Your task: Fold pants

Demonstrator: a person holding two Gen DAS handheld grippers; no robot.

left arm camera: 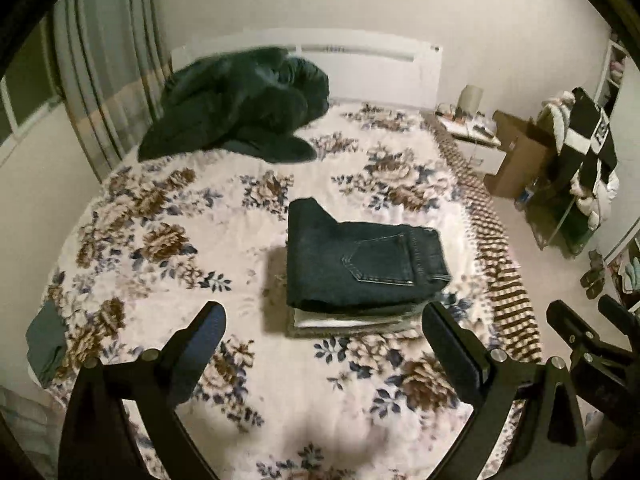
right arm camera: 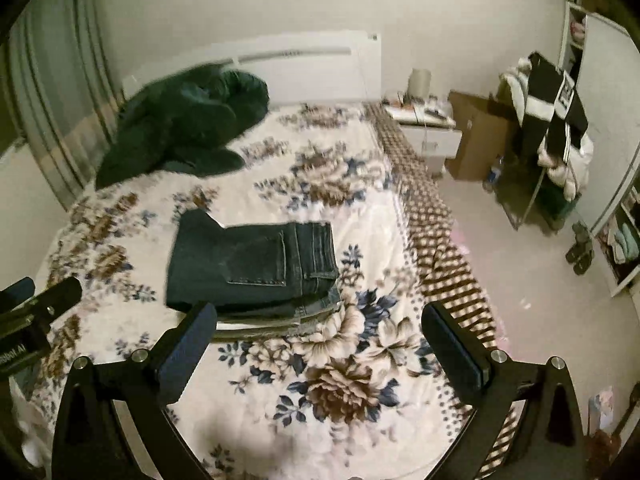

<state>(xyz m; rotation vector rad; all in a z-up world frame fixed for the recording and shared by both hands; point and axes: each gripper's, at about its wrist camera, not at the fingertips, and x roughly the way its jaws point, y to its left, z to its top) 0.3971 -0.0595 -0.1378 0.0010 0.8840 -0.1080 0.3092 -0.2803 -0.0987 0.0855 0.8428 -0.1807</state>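
Observation:
A pair of dark blue jeans (left arm camera: pixel 360 260) lies folded into a rectangle, back pocket up, on top of a small stack of lighter folded garments (left arm camera: pixel 348 322) on the floral bedspread (left arm camera: pixel 168 208). My left gripper (left arm camera: pixel 324 314) hovers above the stack's near edge, open, with nothing between its fingers. My right gripper (right arm camera: pixel 320 312) is also wide open and empty, held above the bed to the right of the folded jeans (right arm camera: pixel 252 264). Each gripper shows at the edge of the other's view: the right gripper (left arm camera: pixel 580 332) and the left gripper (right arm camera: pixel 40 304).
A heap of dark unfolded clothes (left arm camera: pixel 236 108) lies by the white headboard (left arm camera: pixel 360 60). A green cloth (left arm camera: pixel 46 340) lies at the bed's left edge. Right of the bed stand a bedside table (right arm camera: pixel 428 128), a cardboard box (right arm camera: pixel 476 136), a rack draped with clothes (right arm camera: pixel 552 120) and slippers (right arm camera: pixel 580 248).

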